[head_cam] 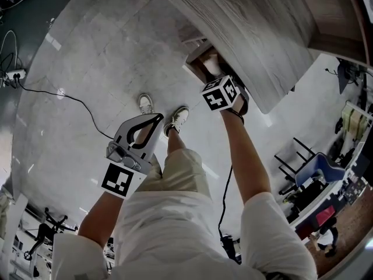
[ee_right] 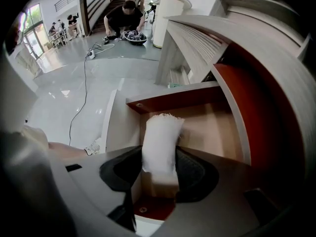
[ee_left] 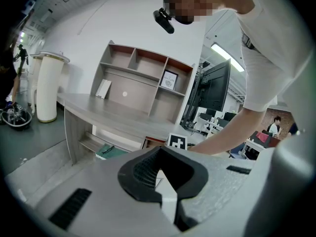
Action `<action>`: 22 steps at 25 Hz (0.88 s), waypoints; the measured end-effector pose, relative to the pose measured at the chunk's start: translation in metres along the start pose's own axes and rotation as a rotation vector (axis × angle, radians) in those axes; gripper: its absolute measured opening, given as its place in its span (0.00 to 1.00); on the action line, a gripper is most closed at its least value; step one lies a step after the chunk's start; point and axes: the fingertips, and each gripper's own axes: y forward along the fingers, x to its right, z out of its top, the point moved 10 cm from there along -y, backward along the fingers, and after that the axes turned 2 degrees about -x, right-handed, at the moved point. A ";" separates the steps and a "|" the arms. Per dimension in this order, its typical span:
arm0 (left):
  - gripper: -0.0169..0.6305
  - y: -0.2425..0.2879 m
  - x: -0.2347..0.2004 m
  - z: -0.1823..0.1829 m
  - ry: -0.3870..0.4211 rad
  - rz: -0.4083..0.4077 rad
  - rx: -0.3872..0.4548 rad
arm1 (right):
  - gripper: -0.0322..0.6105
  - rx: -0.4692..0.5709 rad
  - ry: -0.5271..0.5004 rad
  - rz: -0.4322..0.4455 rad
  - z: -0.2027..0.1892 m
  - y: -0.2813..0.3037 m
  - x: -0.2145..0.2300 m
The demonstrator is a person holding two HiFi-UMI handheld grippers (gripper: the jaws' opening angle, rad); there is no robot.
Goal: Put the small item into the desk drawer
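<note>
The small item [ee_right: 159, 139] is a white soft roll with a frayed top end. My right gripper [ee_right: 160, 157] is shut on it and holds it upright over the open desk drawer [ee_right: 210, 127], which has red-brown walls and a pale wood bottom. In the head view the right gripper [head_cam: 224, 83] reaches under the grey desk top [head_cam: 256, 39] into the drawer [head_cam: 197, 60]. My left gripper [head_cam: 157, 117] hangs low at the left, away from the desk, shut with nothing in it. Its fingertips [ee_left: 160, 149] meet in the left gripper view.
A black cable [head_cam: 64, 95] runs across the pale floor beside the person's shoes [head_cam: 145, 104]. The desk carries a shelf unit [ee_left: 143, 78] with a framed picture [ee_left: 169, 79]. A white cylinder [ee_left: 48, 88] stands at its left end. A person [ee_right: 126, 16] crouches far off.
</note>
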 end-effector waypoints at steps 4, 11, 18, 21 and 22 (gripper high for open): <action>0.04 0.000 0.001 0.001 -0.001 0.005 -0.003 | 0.35 -0.009 -0.003 0.010 -0.002 0.002 0.004; 0.04 -0.001 0.000 0.003 0.006 0.017 0.000 | 0.35 0.002 0.033 0.033 -0.002 0.001 0.008; 0.04 -0.006 0.001 0.003 0.006 0.024 0.016 | 0.35 0.070 0.130 0.066 -0.002 -0.009 0.004; 0.04 -0.009 0.002 0.004 0.006 0.026 0.025 | 0.35 0.073 0.109 0.058 0.000 -0.014 -0.001; 0.04 -0.010 0.003 0.005 0.003 0.028 0.028 | 0.35 0.073 0.108 0.058 0.001 -0.016 -0.001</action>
